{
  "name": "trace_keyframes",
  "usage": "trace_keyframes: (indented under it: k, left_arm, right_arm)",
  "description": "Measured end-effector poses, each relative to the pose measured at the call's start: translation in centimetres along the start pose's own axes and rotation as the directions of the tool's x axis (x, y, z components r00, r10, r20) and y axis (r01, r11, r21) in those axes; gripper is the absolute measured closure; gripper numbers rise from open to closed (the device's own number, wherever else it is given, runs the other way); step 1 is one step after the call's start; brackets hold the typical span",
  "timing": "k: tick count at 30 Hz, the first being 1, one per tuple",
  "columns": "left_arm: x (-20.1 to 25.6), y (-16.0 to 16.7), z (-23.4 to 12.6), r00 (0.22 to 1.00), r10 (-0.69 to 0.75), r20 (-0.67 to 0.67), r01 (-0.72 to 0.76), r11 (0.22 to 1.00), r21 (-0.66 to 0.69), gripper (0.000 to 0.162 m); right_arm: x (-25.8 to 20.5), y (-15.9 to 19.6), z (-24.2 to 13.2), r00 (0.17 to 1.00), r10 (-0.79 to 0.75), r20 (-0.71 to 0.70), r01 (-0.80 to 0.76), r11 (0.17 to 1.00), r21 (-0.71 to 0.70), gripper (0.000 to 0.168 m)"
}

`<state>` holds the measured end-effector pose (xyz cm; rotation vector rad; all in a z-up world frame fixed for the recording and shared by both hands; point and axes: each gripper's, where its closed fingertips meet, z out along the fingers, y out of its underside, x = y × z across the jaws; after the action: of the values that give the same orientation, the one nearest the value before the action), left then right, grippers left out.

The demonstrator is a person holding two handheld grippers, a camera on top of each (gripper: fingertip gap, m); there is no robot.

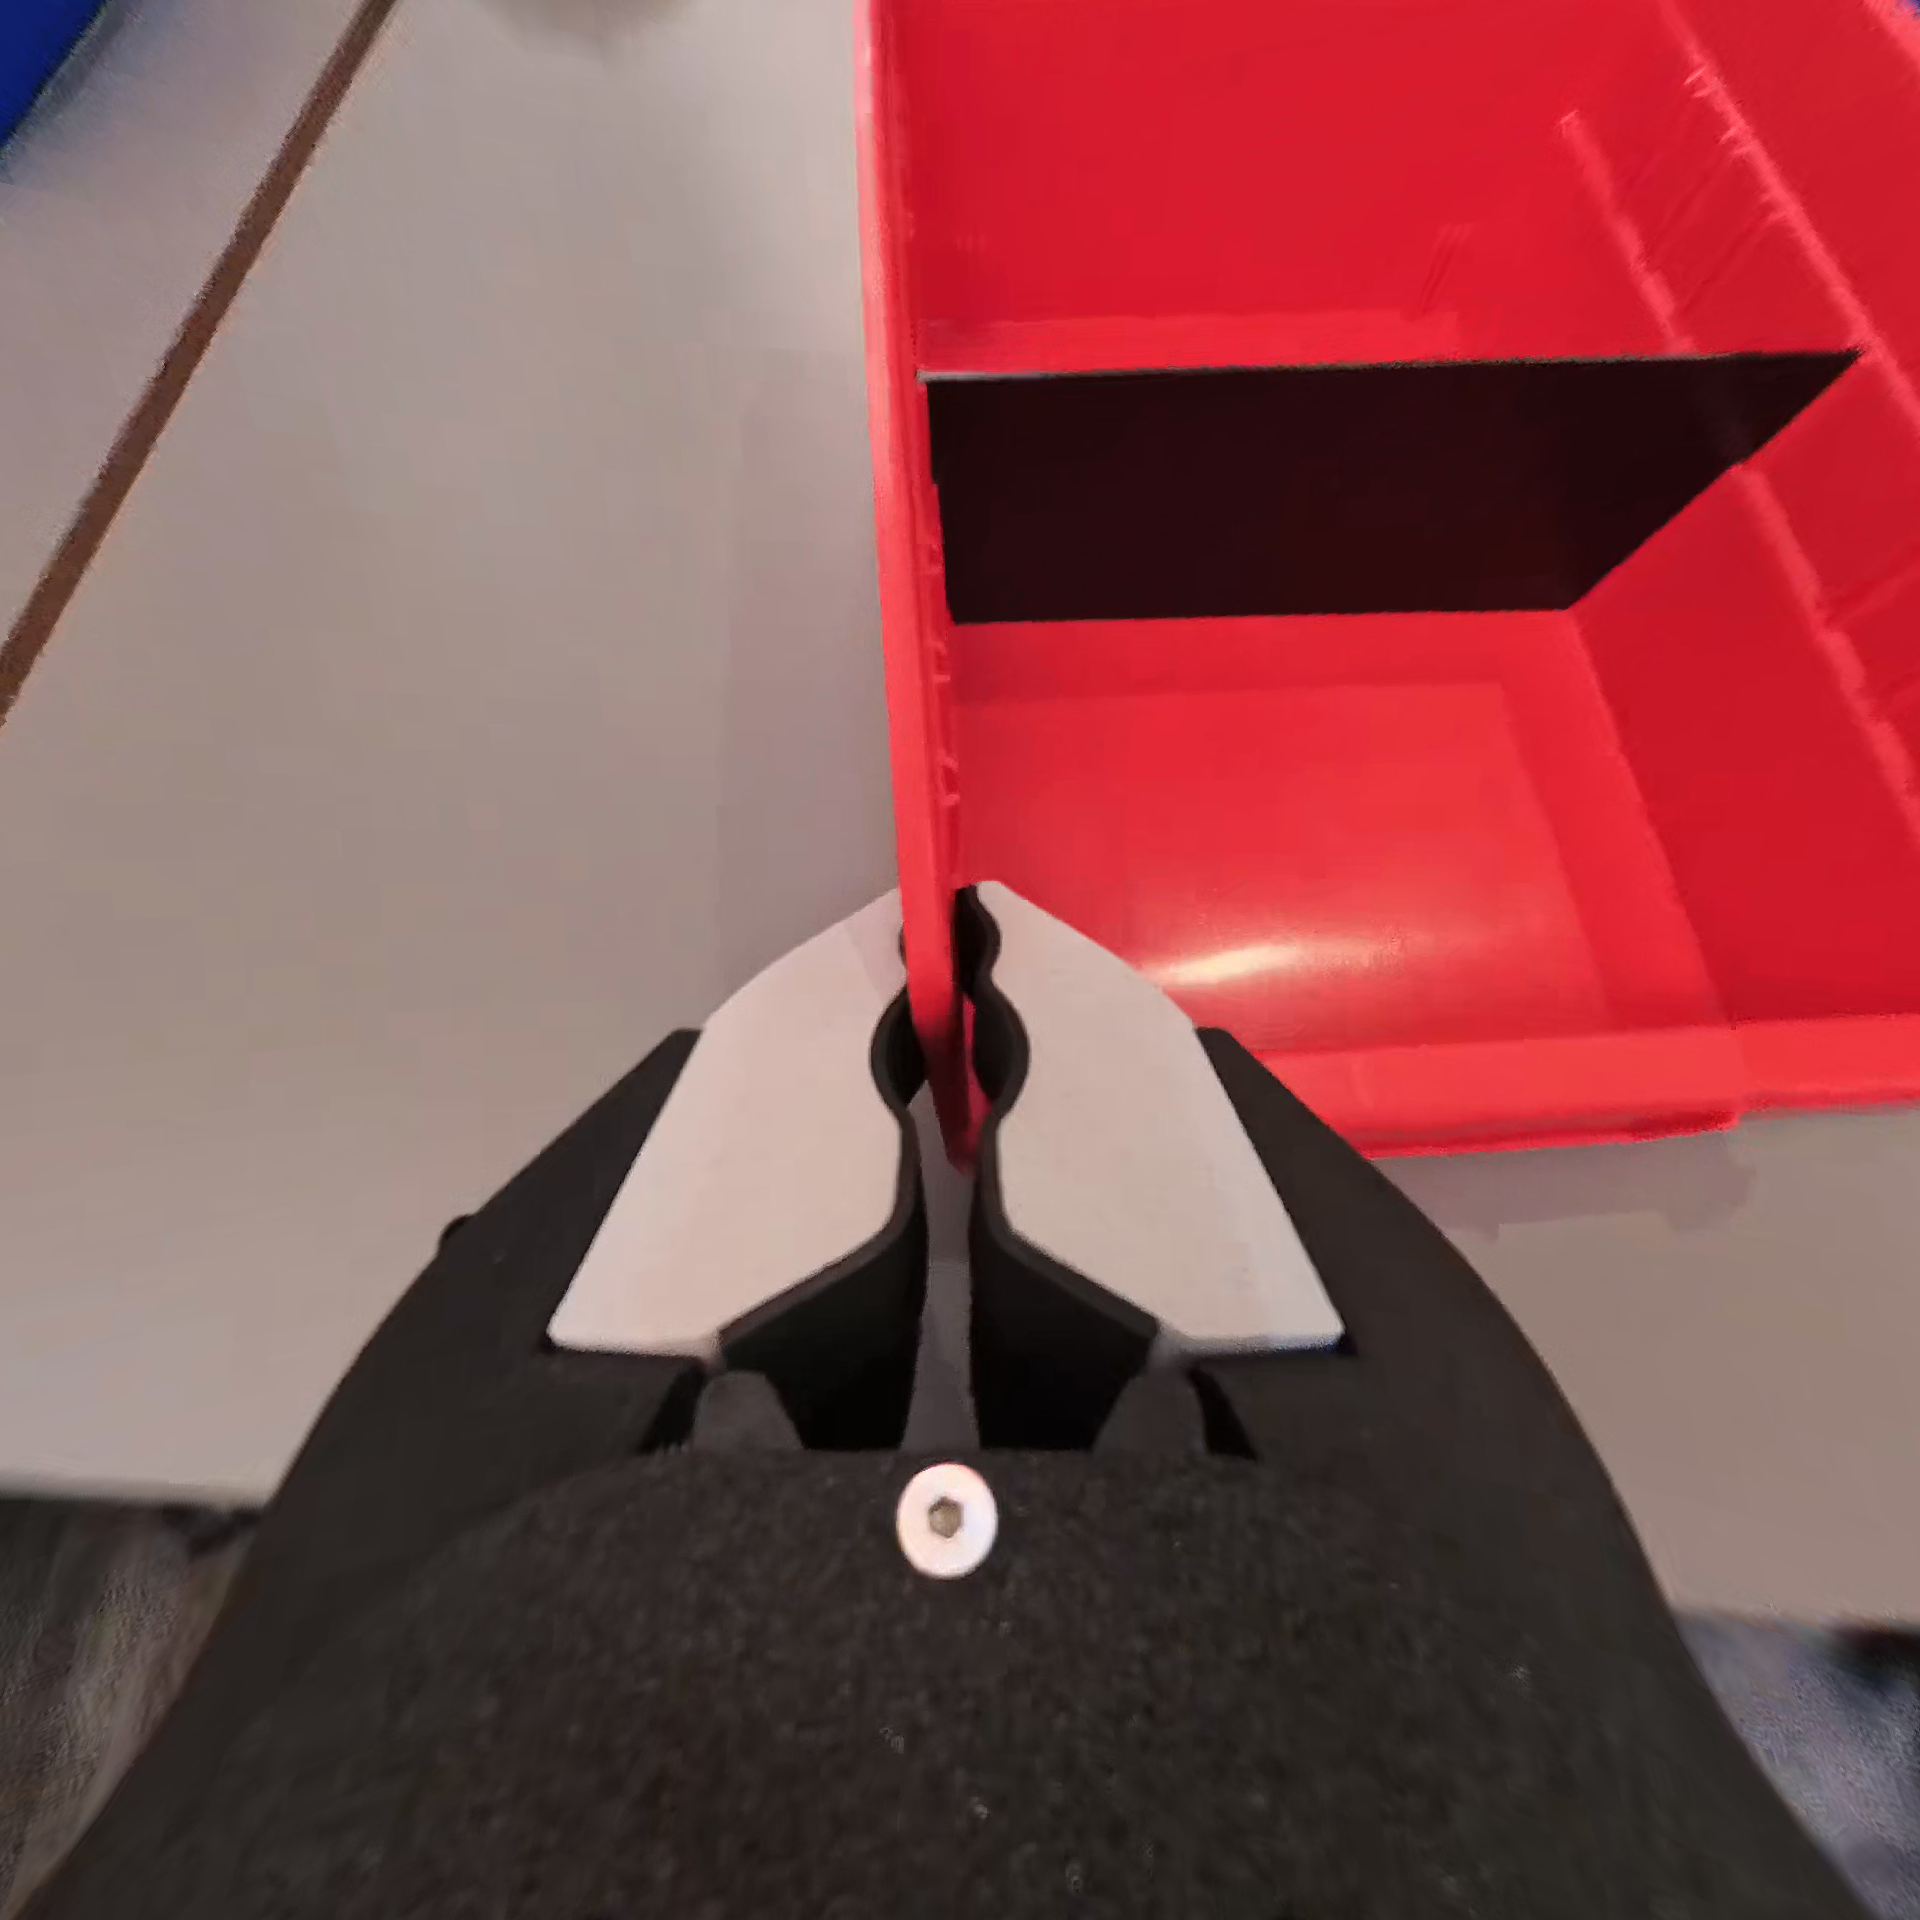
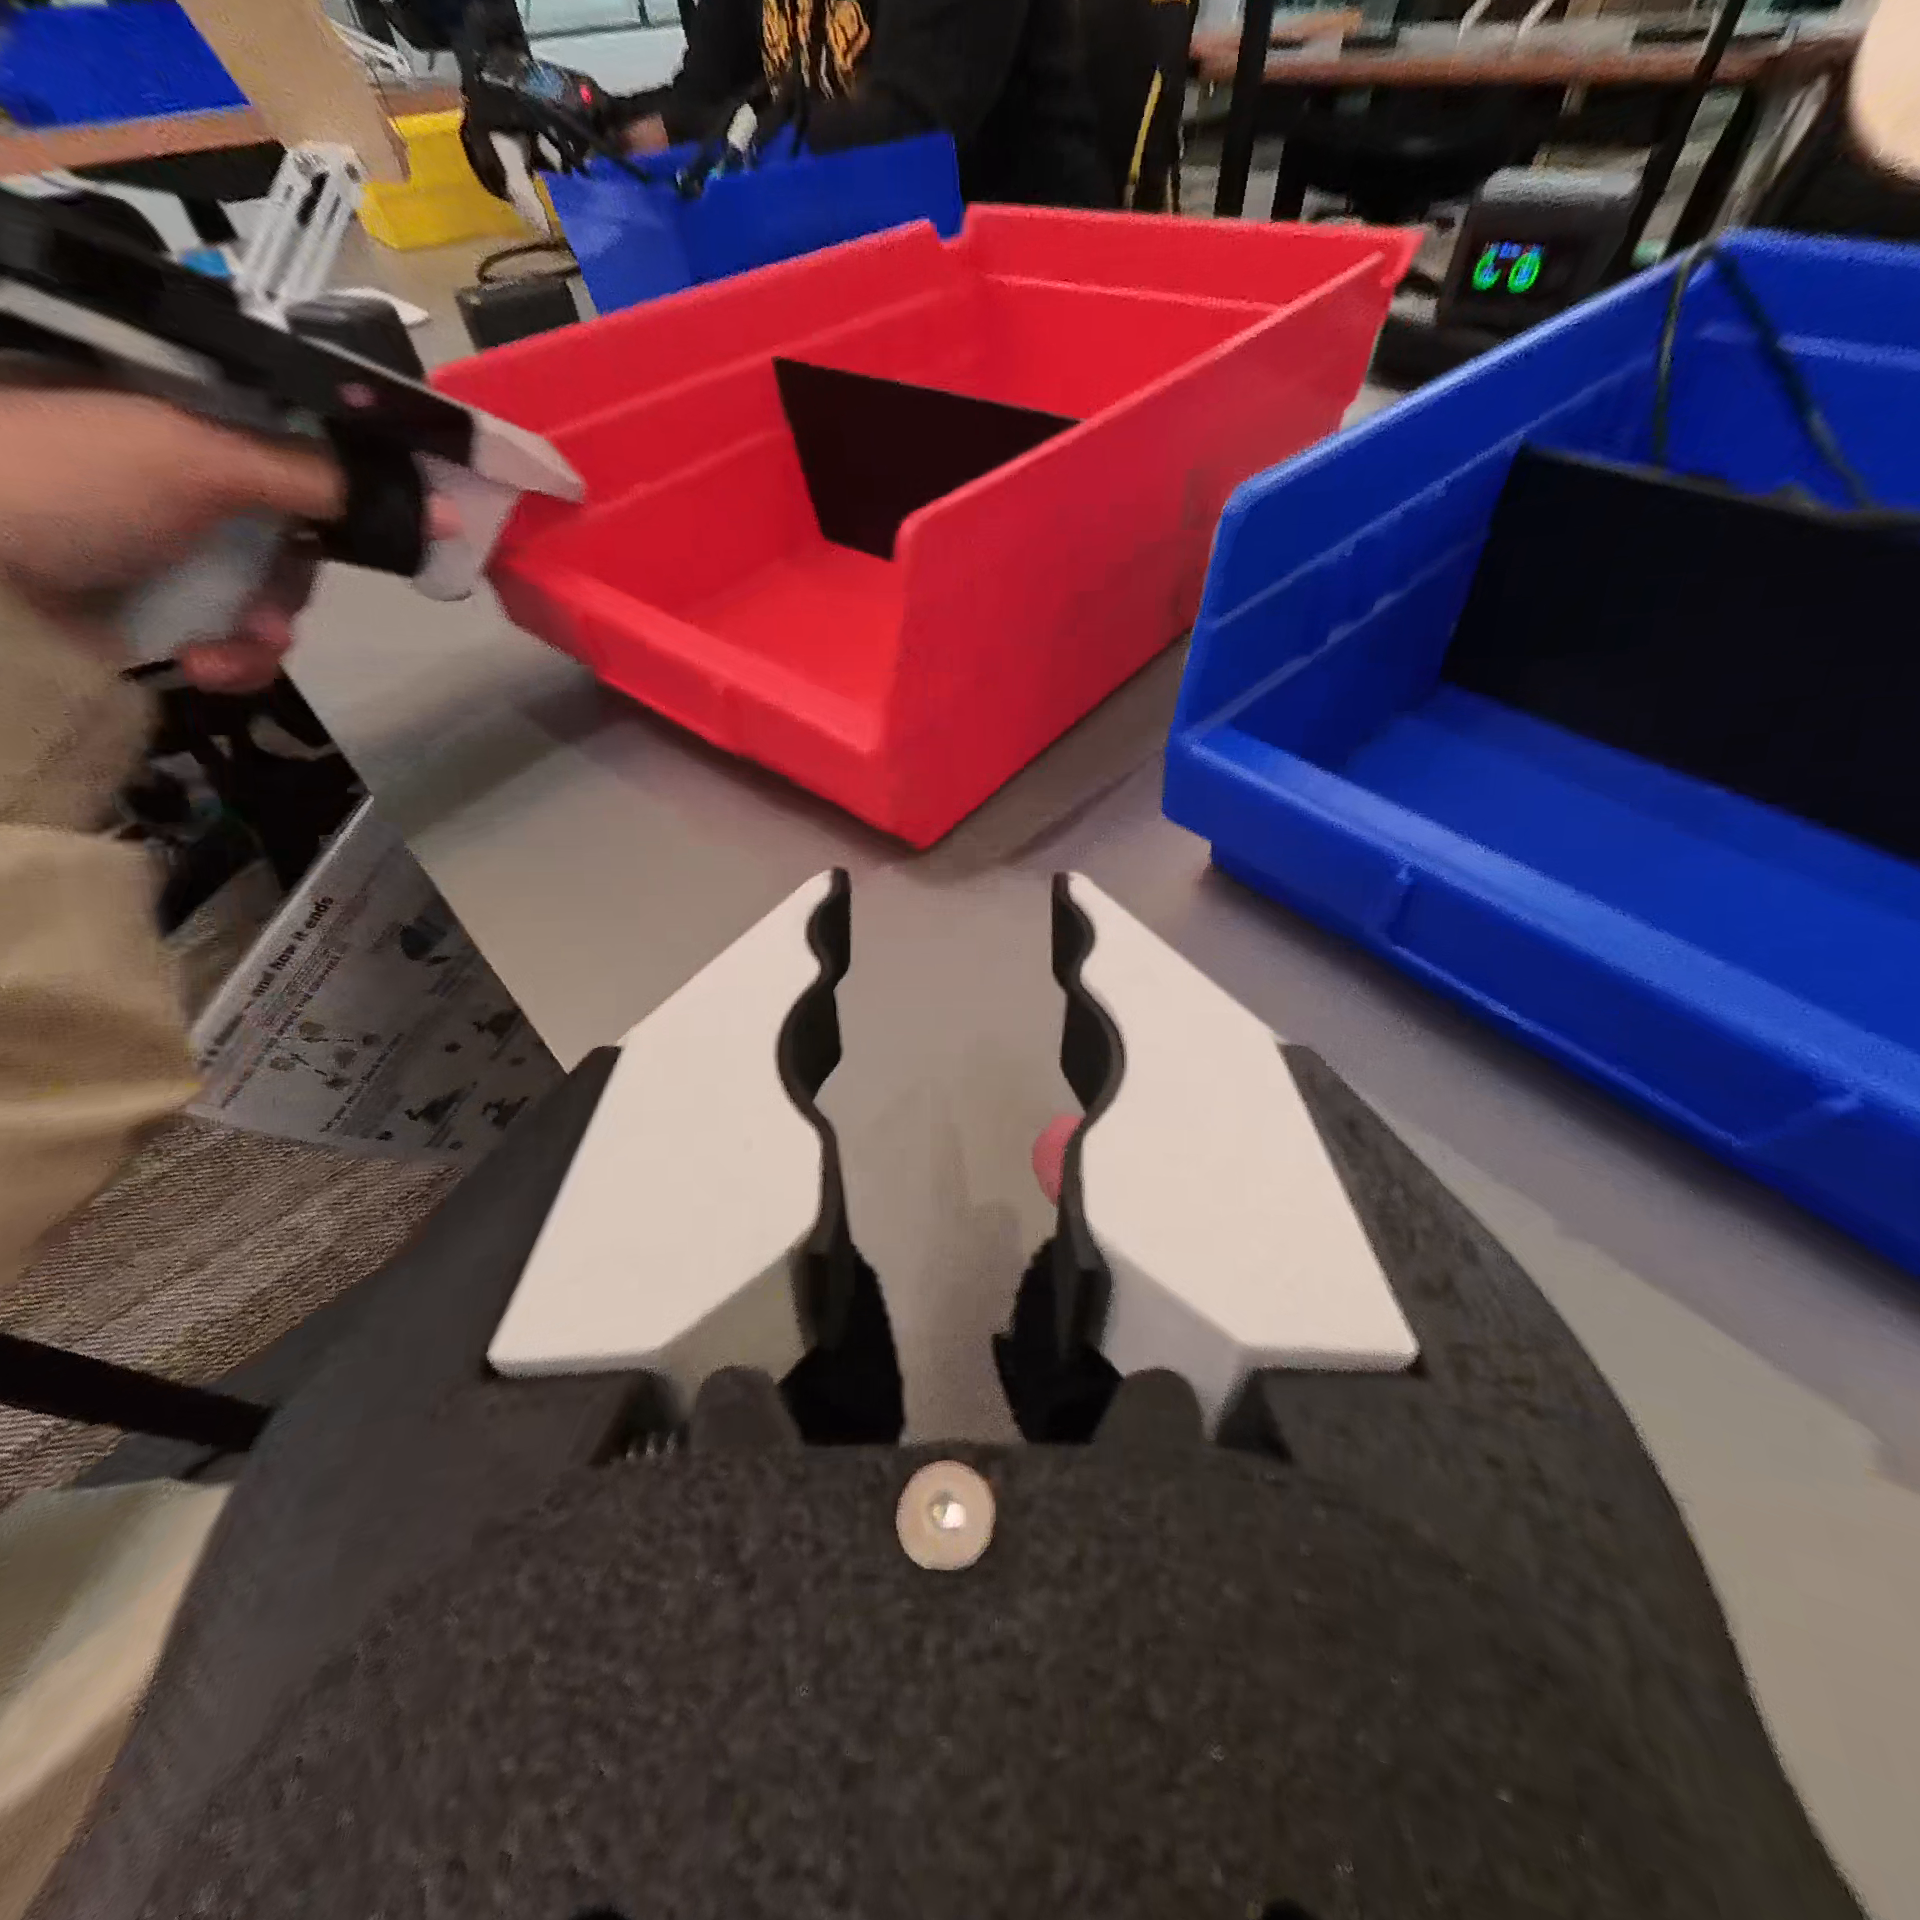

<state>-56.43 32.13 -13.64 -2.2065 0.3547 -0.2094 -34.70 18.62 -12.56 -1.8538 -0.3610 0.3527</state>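
On red bin's (image 1: 1351, 831) side wall, left gripper (image 1: 940, 997).

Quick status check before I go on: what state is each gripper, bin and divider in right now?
left gripper: shut on the red bin's side wall, near its front corner.
right gripper: open, empty, above the grey table.
red bin: upright on the table, no contents visible.
black divider: standing upright across the red bin.
blue bin: upright on the table, right of the red bin, dark divider standing inside.
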Motion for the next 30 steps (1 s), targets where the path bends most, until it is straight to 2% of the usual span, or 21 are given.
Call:
trace_keyframes:
  k: [4, 6, 8, 10, 11, 16, 20, 24, 27, 30]
  left_arm:
    - [1.9, 3.5, -4.4, 0.999, -0.037, 0.035, 0.038, 0.999, -0.036, 0.159]
    - [3.3, 4.4, -5.7, 0.999, 0.001, 0.039, 0.0, 1.0, -0.03, 0.159]
    - [5.2, 5.2, -6.6, 0.999, 0.036, 0.009, -0.036, 0.999, -0.021, 0.157]
    - [6.7, 6.0, -7.4, 0.997, 0.074, 0.004, -0.074, 0.997, -0.009, 0.156]
    - [7.2, 6.2, -7.8, 0.995, 0.095, 0.021, -0.095, 0.995, -0.002, 0.155]
    - [7.8, 5.2, -10.4, 0.979, 0.147, 0.144, -0.165, 0.979, 0.122, 0.156]
    - [9.1, 1.7, -13.8, 0.961, 0.153, 0.231, -0.223, 0.922, 0.317, 0.157]
    - [13.3, -5.6, -15.2, 0.95, 0.229, 0.212, -0.304, 0.831, 0.467, 0.157]
    - [19.2, -11.0, -14.4, 0.941, 0.297, 0.16, -0.336, 0.782, 0.525, 0.156]
    - [27.2, -15.0, -12.7, 0.912, 0.375, 0.165, -0.401, 0.735, 0.547, 0.155]
  right_arm:
    - [-1.4, 0.5, 1.5, 0.998, 0.061, 0.006, -0.061, 0.998, -0.014, 0.118]
    - [-1.9, 0.6, 1.8, 0.998, 0.069, -0.013, -0.069, 0.998, 0.001, 0.118]
    - [-1.6, 0.7, 1.8, 0.997, 0.033, -0.068, -0.033, 0.999, 0.011, 0.129]
    - [0.8, 0.8, 1.2, 0.976, 0.047, -0.212, -0.043, 0.999, 0.022, 0.155]
    - [1.2, 0.9, 1.0, 0.972, 0.063, -0.225, -0.06, 0.998, 0.021, 0.162]
    - [1.1, 0.5, 0.3, 0.964, -0.019, -0.264, 0.026, 0.999, 0.024, 0.165]
    - [1.4, -4.0, -2.2, 0.943, -0.066, -0.326, 0.128, 0.977, 0.171, 0.165]
    - [5.2, -9.8, -6.7, 0.893, -0.047, -0.448, 0.203, 0.93, 0.307, 0.165]
    - [10.6, -13.4, -11.3, 0.836, 0.024, -0.549, 0.213, 0.906, 0.365, 0.165]
    - [17.7, -15.6, -16.7, 0.763, 0.136, -0.632, 0.188, 0.888, 0.419, 0.167]
